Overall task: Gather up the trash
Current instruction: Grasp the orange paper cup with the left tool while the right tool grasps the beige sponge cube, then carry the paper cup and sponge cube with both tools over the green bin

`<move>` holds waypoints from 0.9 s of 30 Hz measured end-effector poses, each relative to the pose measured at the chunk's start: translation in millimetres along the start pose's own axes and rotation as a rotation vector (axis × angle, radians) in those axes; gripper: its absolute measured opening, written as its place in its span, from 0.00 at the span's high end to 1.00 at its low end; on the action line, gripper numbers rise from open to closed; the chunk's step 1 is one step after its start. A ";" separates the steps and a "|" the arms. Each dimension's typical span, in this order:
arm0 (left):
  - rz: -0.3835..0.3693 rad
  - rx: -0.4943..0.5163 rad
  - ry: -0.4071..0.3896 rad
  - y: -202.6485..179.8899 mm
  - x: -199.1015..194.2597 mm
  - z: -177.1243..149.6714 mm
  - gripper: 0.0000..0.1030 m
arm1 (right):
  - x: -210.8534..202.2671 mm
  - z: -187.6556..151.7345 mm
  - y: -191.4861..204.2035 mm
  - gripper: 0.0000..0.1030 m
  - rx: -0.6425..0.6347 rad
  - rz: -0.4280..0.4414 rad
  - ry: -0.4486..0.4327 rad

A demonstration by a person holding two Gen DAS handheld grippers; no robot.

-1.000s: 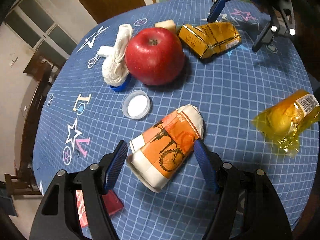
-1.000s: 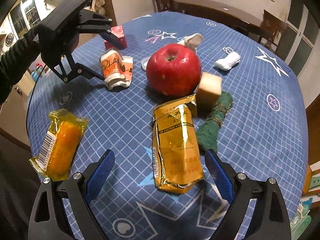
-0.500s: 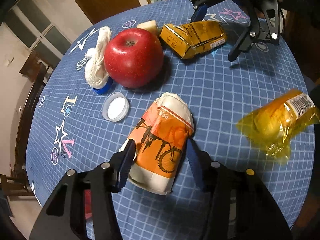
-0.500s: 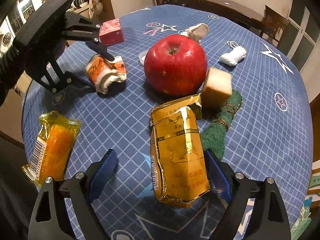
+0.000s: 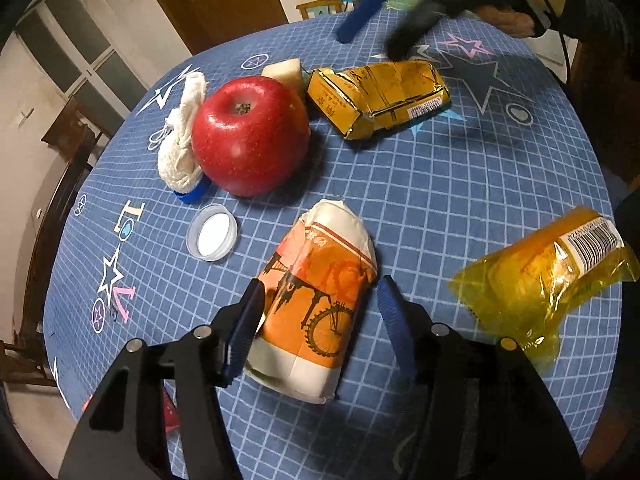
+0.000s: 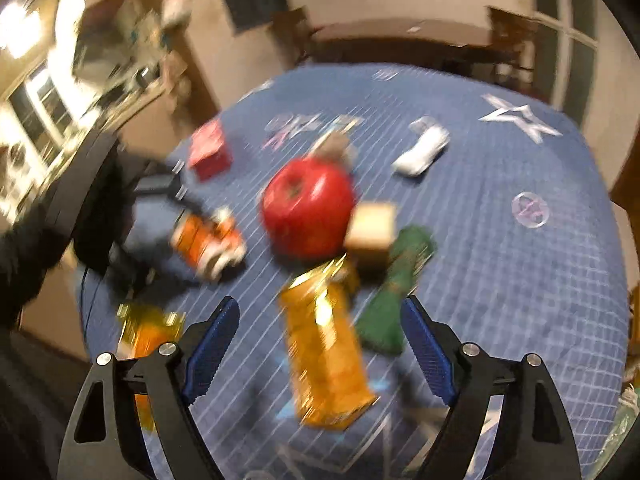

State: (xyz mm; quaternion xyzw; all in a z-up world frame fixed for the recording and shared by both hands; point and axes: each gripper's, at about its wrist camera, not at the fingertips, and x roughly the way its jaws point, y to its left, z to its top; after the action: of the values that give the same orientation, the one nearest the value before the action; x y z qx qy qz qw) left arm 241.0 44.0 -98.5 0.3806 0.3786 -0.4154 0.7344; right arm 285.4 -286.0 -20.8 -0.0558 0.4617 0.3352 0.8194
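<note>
A crushed orange and white paper cup (image 5: 316, 300) with a bicycle print lies on the blue checked tablecloth (image 5: 460, 184). My left gripper (image 5: 320, 324) is open with its jaws on either side of the cup; the left pad touches it and the right pad stands just off it. A crumpled gold packet (image 5: 380, 96) lies farther back; it also shows in the blurred right wrist view (image 6: 324, 352). My right gripper (image 6: 316, 352) is open and empty, raised above the gold packet. The cup also shows in the right wrist view (image 6: 208, 240).
A red apple (image 5: 250, 136) sits mid-table with a white cloth roll (image 5: 180, 148), a beige block (image 5: 282, 72) and a white lid (image 5: 212, 236) around it. A yellow snack bag (image 5: 544, 276) lies right. A green scrubber (image 6: 396, 284) and red box (image 6: 210, 152) show.
My left gripper has moved forward around the cup and its jaws have narrowed. My right gripper has lifted up and back from the gold packet, moving fast enough to blur its view.
</note>
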 end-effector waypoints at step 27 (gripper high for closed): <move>0.064 -0.183 -0.094 9.9 -0.4 7.2 0.66 | 6.4 7.2 1.9 0.73 0.019 -0.145 -0.170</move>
State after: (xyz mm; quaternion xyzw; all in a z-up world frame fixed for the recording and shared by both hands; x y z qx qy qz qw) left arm 251.5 41.5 -92.7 0.3038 0.3679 -0.3728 0.7959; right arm 291.6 -278.5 -21.4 -0.0528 0.3883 0.2742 0.8782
